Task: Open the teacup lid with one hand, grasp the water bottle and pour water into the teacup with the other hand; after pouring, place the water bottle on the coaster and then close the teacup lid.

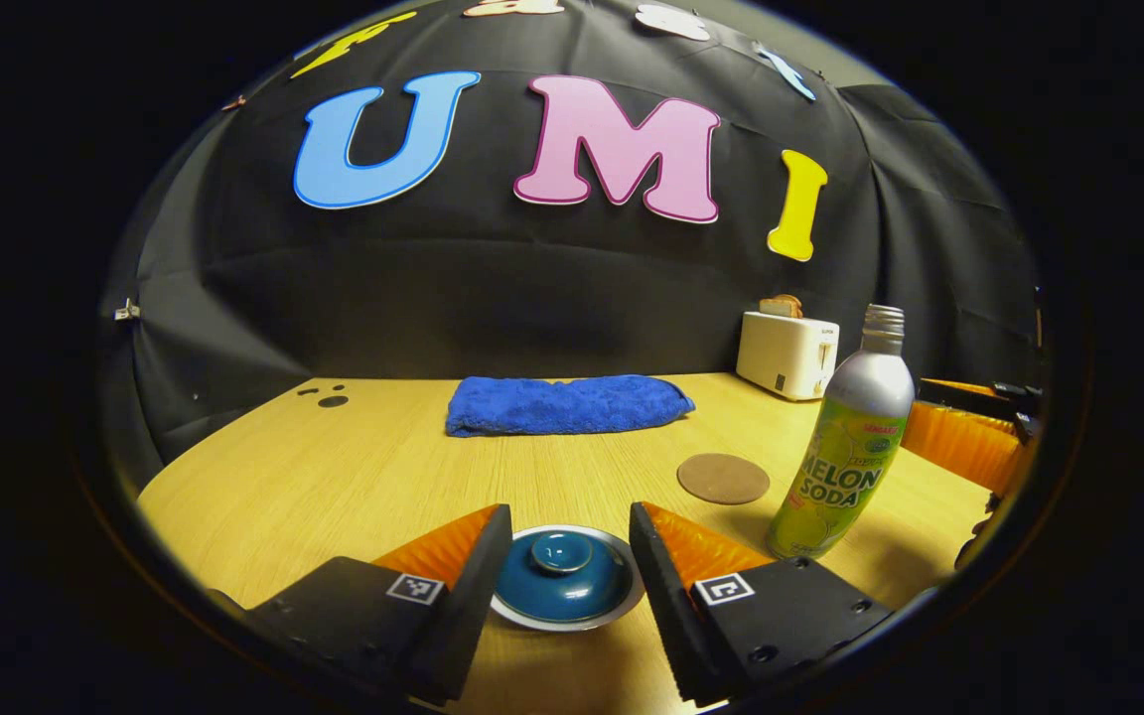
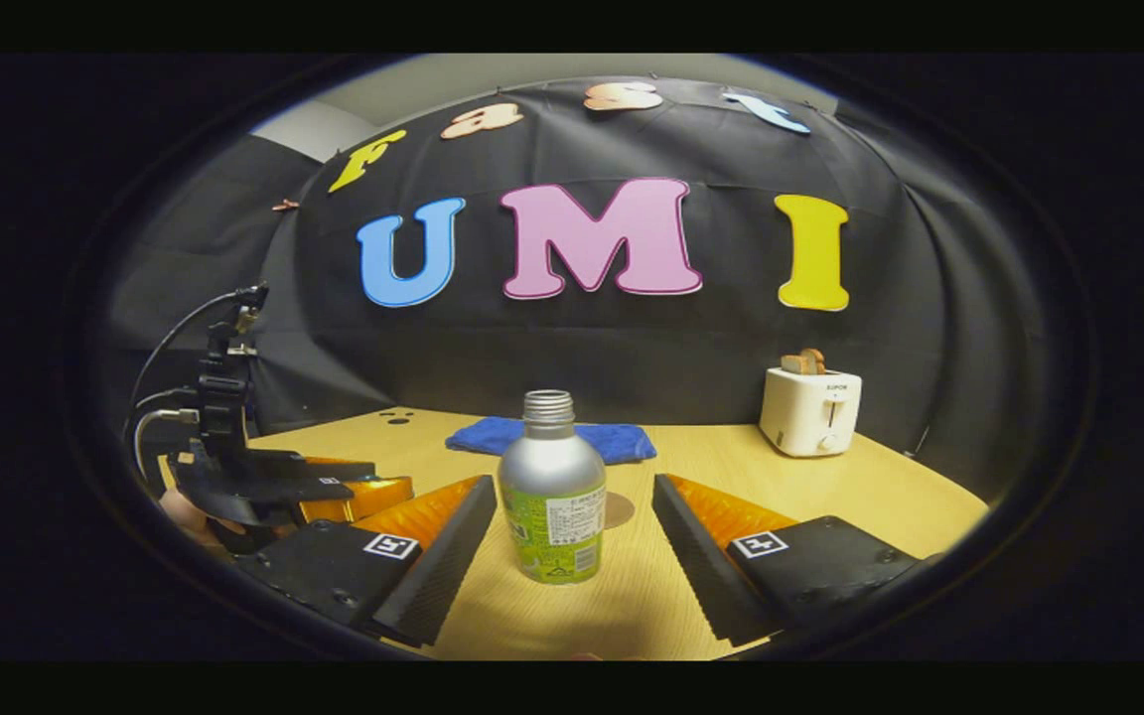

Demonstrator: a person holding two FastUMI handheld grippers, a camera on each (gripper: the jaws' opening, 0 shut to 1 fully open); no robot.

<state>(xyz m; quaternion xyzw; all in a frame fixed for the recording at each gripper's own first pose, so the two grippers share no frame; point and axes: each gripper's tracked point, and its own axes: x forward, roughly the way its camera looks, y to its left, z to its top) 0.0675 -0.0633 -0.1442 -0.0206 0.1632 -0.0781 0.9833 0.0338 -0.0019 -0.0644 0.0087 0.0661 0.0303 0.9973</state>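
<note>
Left gripper [image 1: 565,556]: fingers spread, flanking the lidded teacup [image 1: 565,579] without touching. Right gripper [image 2: 569,541]: fingers apart, either side of the upright water bottle [image 2: 552,492], no contact. Coaster [image 1: 723,479]: on the table [image 1: 334,477], just beside the bottle. Blue towel [image 1: 567,404] and toaster [image 1: 787,354]: at the back.

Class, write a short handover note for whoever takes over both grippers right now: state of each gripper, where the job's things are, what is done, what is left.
Left gripper: jaws open either side of the teacup lid, not gripping it.
Right gripper: jaws open, water bottle standing between them, untouched.
Things: the lid sits on the teacup; the bottle stands upright, uncapped, on the table beside the bare coaster.
Done: both grippers lined up.
Left: lift the lid, grasp the bottle, pour, set the bottle on the coaster, close the lid.
</note>
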